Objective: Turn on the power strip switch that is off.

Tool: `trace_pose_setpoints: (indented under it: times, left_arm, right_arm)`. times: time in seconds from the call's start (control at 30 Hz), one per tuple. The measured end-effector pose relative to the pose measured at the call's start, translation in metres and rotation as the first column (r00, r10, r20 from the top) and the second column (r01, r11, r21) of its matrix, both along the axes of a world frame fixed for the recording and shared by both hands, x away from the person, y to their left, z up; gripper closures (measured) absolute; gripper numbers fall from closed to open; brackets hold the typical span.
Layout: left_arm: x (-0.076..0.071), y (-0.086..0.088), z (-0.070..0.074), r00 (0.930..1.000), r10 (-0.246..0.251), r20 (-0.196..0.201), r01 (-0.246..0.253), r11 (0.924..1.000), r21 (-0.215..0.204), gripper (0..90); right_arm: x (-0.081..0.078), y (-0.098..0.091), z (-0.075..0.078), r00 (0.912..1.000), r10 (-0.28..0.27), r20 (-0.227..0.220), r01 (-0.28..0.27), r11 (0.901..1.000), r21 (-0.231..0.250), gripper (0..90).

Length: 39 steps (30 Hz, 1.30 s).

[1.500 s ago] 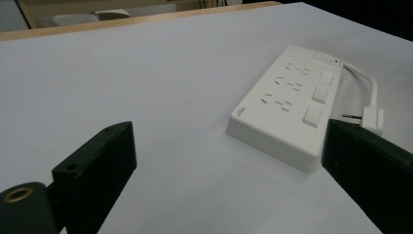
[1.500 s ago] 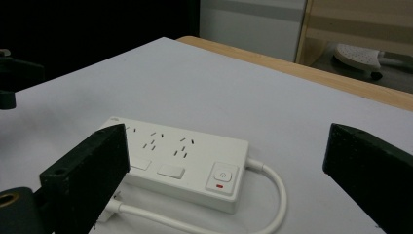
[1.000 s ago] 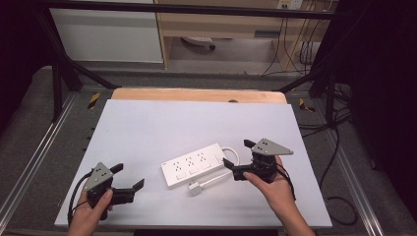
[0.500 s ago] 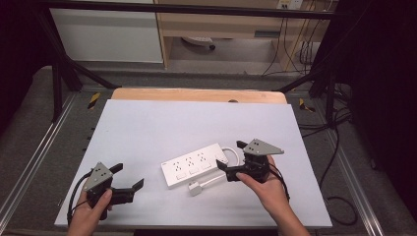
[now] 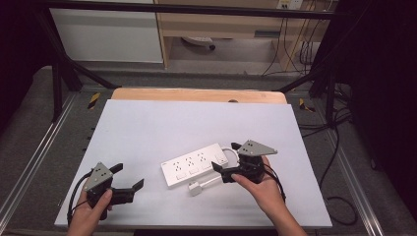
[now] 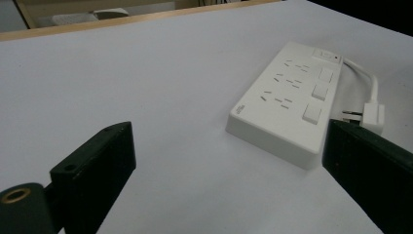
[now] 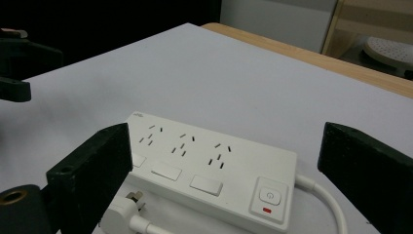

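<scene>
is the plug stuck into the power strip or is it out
Out. The plug lies loose on the table beside the power strip, prongs bare, and all three sockets are empty.

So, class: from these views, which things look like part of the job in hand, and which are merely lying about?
Likely in the job:
- power strip
- its plug and cord
- right gripper, open, by the strip
- left gripper, open

Just about:
- white table
- floor cables
- wooden shelf unit

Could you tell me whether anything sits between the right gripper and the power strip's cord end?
Nothing visible does. The right gripper, jaws wide open, hovers right at the cord end of the white power strip. The strip's own plug lies on the table beside its front edge, not in between.
</scene>
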<state>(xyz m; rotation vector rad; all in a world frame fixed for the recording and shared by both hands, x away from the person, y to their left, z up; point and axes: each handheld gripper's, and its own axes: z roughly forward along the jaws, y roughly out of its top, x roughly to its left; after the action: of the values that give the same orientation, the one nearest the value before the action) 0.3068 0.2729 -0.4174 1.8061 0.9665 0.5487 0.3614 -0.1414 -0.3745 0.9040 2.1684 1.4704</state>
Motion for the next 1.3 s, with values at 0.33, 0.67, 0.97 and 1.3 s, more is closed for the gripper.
trace_pose_setpoints:
  times: [0.33, 0.67, 0.97, 1.3]
  left_arm:
    - [0.000, 0.000, 0.000, 1.0000, 0.000, -0.001, 0.000, 1.0000, 0.003, 5.3]
    - [0.000, 0.000, 0.000, 1.0000, 0.000, 0.000, 0.000, 1.0000, 0.006, 5.4]
    - [0.000, -0.001, 0.000, 1.0000, -0.003, 0.001, 0.003, 0.9999, 0.011, 5.3]
    - [0.000, -0.001, 0.000, 1.0000, -0.005, 0.002, 0.005, 0.9999, 0.014, 5.4]
  right_arm:
    - [0.001, 0.008, -0.004, 0.9997, 0.020, -0.015, -0.020, 0.9997, -0.013, 5.9]
    - [0.000, 0.014, -0.011, 0.9981, 0.045, -0.041, -0.046, 0.9988, -0.017, 7.0]
    - [-0.001, 0.015, -0.017, 0.9962, 0.057, -0.066, -0.059, 0.9981, -0.020, 9.3]
    - [-0.003, 0.018, -0.024, 0.9939, 0.067, -0.088, -0.070, 0.9968, -0.038, 19.7]
